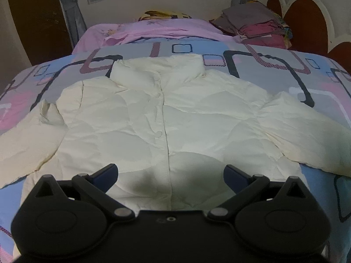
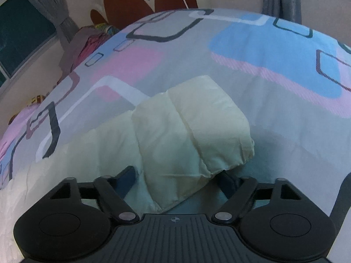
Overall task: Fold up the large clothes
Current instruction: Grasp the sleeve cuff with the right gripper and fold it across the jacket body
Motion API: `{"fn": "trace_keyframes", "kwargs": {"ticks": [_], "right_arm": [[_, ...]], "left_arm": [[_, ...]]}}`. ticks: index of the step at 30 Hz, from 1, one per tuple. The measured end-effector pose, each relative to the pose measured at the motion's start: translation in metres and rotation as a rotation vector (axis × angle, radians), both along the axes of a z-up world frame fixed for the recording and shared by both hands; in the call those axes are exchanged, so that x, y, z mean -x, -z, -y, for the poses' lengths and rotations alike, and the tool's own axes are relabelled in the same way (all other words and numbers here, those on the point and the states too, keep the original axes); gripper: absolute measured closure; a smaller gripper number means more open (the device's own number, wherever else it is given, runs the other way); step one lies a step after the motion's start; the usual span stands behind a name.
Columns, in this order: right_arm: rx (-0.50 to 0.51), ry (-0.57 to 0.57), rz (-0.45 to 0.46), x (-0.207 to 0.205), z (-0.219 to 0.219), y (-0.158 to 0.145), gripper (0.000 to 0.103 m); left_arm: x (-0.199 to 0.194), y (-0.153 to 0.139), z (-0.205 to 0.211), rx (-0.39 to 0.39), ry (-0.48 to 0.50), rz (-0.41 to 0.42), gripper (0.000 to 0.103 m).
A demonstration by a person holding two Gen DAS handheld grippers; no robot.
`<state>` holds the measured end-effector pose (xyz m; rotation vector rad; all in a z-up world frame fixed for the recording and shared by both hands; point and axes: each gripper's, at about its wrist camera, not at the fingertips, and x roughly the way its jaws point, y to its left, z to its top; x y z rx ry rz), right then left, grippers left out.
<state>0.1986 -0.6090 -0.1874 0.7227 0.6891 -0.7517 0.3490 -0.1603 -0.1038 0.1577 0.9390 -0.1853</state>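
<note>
Right gripper (image 2: pixel 176 173), jaws apart astride sleeve cuff (image 2: pixel 219 135) at lower centre; left gripper (image 1: pixel 170 171) likewise apart above cream puffer jacket (image 1: pixel 166 114) spread mid-frame on patterned bedspread (image 1: pixel 274 65); probably light, soft, slippery, best pinched at cuff.

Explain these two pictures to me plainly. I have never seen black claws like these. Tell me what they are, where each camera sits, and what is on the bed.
The black claws are hand-held grippers, one in each of a person's hands, each carrying a camera that looks along its fingers. The left gripper is open above the hem of a cream puffer jacket, spread front up on a patterned quilt. The right gripper is open around the jacket's sleeve end, not yet clamped. Folded clothes are stacked near the headboard.
</note>
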Motion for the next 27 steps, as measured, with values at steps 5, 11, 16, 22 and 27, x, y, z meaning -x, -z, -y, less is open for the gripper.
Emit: {"fn": "trace_keyframes", "kwargs": {"ticks": [5,11,16,22,27], "right_arm": [[0.009,0.009,0.038,0.001,0.001,0.000,0.082],[0.094,-0.049,0.089,-0.007,-0.016,-0.025,0.094],[0.191,-0.191,0.158,-0.035,-0.062,-0.062,0.094],[0.244,-0.410,0.239,-0.084,-0.150,-0.093,0.094],[0.233,-0.609,0.287,-0.127,-0.246,-0.100,0.094]], "left_arm": [[0.000,0.002,-0.012,0.070,-0.021,-0.015,0.001],[-0.005,0.005,-0.026,0.089,-0.035,-0.039,0.005],[-0.009,0.004,-0.051,0.134,-0.062,-0.049,0.011],[-0.012,0.001,-0.094,0.158,-0.121,-0.019,0.011],[-0.016,-0.003,-0.136,0.168,-0.161,0.001,0.011]]}}
